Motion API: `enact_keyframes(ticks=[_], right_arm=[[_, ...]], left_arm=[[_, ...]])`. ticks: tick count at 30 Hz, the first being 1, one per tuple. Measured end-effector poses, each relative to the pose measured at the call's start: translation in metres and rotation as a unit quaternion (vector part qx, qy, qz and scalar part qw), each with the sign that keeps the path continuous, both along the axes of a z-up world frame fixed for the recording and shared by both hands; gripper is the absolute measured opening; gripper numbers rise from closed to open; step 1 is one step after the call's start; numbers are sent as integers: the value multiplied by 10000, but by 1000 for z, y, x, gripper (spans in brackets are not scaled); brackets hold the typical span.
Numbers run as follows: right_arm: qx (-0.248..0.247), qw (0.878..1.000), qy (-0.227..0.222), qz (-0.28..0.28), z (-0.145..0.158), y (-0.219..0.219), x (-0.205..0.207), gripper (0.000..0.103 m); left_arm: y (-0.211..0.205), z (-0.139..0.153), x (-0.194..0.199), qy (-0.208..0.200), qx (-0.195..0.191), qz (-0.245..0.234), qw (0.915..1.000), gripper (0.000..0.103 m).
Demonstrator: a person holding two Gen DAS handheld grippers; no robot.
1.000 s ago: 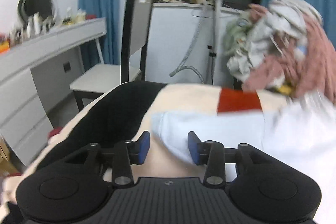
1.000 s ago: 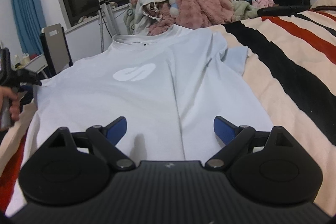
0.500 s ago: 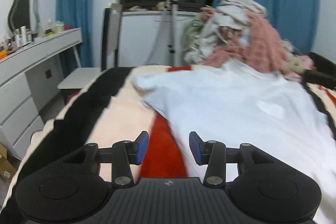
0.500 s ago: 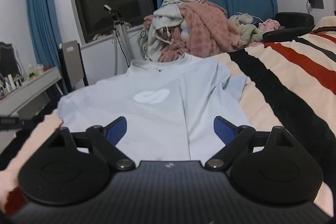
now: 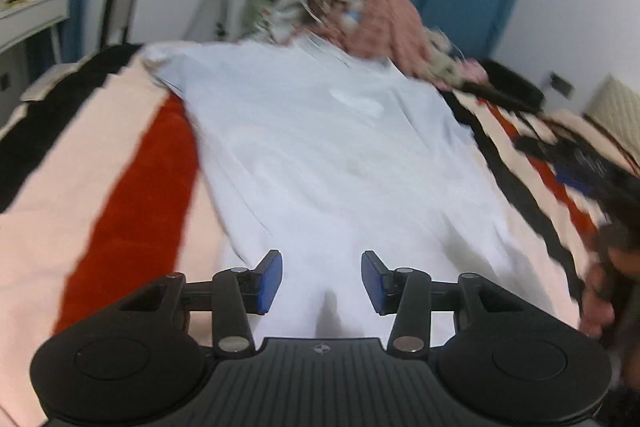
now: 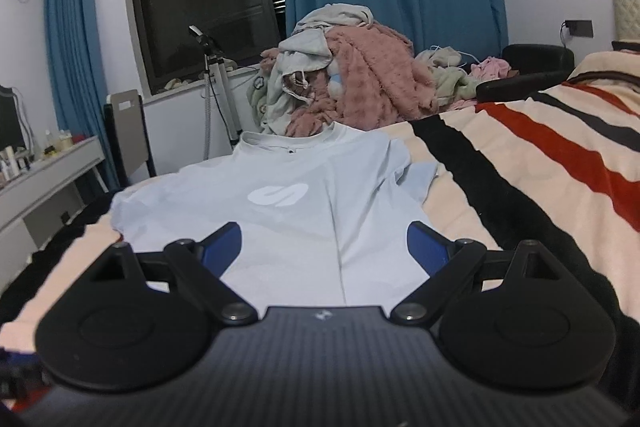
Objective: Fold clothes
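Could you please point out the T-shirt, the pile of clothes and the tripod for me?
T-shirt [image 6: 304,223], right wrist view, on its chest below the logo.
Pile of clothes [image 6: 360,75], right wrist view, on the pink fleece.
Tripod [image 6: 222,95], right wrist view, on its legs.

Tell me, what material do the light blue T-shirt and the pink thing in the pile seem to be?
The T-shirt looks like thin, matte knit, probably cotton: it lies flat with soft creases. The pink item looks like fluffy fleece or plush, with a tufted, bumpy surface.
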State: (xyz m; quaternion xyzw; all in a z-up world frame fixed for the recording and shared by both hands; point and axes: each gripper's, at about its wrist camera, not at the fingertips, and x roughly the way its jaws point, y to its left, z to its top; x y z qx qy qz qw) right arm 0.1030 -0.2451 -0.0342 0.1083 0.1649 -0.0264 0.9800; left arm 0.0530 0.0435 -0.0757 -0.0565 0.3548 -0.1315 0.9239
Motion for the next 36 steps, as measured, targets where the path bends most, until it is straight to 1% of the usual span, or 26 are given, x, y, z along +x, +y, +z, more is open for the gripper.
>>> enact_keyframes(ticks=[4, 5, 7, 11, 13, 15, 16, 17, 18, 19, 21, 24, 27, 30, 34, 36], right_arm=[[-101, 9999, 112, -48, -6, 4, 5, 91], [-70, 9999, 152, -30, -8, 4, 6, 91], [16, 9998, 218, 7, -10, 2, 7, 91], [149, 9994, 295, 50, -12, 0, 8, 91], [187, 9993, 333, 60, -13, -1, 9, 91], [254, 9989, 379, 82, -13, -2, 9, 91], [287, 9987, 402, 92, -14, -2, 10, 91], [322, 9985, 422, 101, -14, -3, 10, 91], [368, 9984, 423, 98, -14, -4, 10, 91], [411, 9982, 423, 94, -14, -5, 10, 91], [461, 9981, 408, 72, -12, -7, 8, 91], [523, 9979, 378, 32, -10, -10, 4, 91], [582, 9977, 340, 37, -8, -12, 1, 91], [561, 9980, 287, 54, -6, -9, 1, 91], [424, 9988, 212, 74, -3, -6, -1, 91], [370, 9991, 181, 75, -2, -5, -2, 91]], left_arm=[[-27, -15, -3, 200, 303, -706, 9968, 45], [-32, -19, -4, 248, 426, -781, 9957, 45], [-39, -26, -7, 415, 684, -834, 9933, 45], [-46, -34, -13, 718, 1120, -893, 9871, 53], [-48, -36, -16, 856, 1268, -898, 9841, 53], [-49, -38, -15, 986, 1363, -876, 9818, 51], [-48, -38, -13, 1030, 1370, -853, 9815, 40], [-48, -39, -10, 1088, 1365, -809, 9813, 20], [-47, -38, -6, 1148, 1331, -757, 9815, 12], [-41, -36, -3, 1212, 1239, -687, 9825, 5], [-29, -30, 3, 1334, 1060, -531, 9839, 3], [-4, -11, 1, 1448, 869, -168, 9855, 3], [21, 8, -6, 1495, 947, 230, 9839, 3], [49, 14, -9, 1727, 1024, 788, 9765, 3], [85, 21, -12, 2000, 1074, 1476, 9626, 1], [91, 23, -12, 1948, 955, 1469, 9651, 3]])
